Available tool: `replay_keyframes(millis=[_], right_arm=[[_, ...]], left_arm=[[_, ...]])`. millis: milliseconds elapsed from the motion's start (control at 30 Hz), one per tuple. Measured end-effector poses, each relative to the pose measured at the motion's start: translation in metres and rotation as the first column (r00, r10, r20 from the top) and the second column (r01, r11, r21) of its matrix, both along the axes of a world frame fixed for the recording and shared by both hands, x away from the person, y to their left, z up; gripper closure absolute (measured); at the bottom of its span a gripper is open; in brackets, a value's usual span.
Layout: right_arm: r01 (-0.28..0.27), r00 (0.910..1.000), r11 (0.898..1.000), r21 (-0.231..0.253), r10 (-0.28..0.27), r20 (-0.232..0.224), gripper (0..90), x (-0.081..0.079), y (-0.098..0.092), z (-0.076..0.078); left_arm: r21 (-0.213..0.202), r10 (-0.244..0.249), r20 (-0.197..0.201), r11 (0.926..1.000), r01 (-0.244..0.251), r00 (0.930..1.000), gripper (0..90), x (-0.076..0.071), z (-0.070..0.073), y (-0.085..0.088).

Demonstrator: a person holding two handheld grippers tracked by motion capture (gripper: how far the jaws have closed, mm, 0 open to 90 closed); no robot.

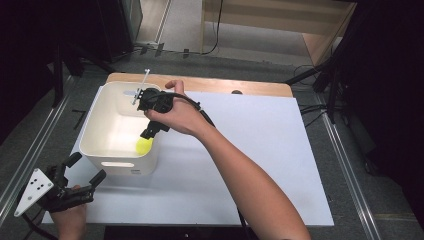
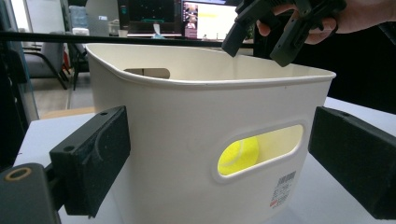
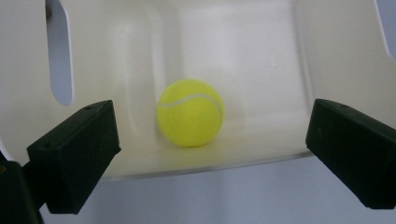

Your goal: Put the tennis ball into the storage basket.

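1. Black jaws of the right gripper (image 1: 151, 129) are standing spread wide and gripping nothing, hanging over the bin's right rim left of centre in the high view, with the person's right hand (image 1: 175, 114) wrapped around the tool.
2. Yellow and fuzzy, the tennis ball (image 3: 190, 112) is lying free on the bin floor at the centre of the right gripper view, between the two jaws but below them and touching neither.
3. Cream plastic bin (image 1: 112, 150) is sitting on the white table (image 1: 260, 150) in the left half of the high view; the ball is showing through its handle slot in the left gripper view.
4. Left gripper (image 1: 86, 170) is resting at the lower left, jaws parted and empty, pointing at the bin's near wall.
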State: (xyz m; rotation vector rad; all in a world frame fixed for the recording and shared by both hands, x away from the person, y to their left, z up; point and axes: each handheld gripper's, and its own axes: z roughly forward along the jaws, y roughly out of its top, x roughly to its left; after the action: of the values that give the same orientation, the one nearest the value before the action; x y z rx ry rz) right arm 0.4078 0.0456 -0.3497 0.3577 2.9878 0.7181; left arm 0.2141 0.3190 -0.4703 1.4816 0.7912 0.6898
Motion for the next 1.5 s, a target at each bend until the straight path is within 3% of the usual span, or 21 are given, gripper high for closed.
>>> replay_keyframes(millis=[867, 1500], right_arm=[[0.061, 0.9981, 0.997, 0.039, -0.061, 0.012, 1.5, 0.000, -0.044, 0.002], [0.155, 0.9875, 0.983, 0.100, -0.157, 0.011, 1.5, 0.001, -0.097, -0.011]], left_arm=[[0.000, 0.001, 0.001, 1.0000, -0.001, 1.0000, 5.8, 0.000, 0.000, -0.001], [0.008, 0.003, 0.001, 1.0000, -0.003, 1.0000, 5.8, 0.000, 0.000, -0.001]])
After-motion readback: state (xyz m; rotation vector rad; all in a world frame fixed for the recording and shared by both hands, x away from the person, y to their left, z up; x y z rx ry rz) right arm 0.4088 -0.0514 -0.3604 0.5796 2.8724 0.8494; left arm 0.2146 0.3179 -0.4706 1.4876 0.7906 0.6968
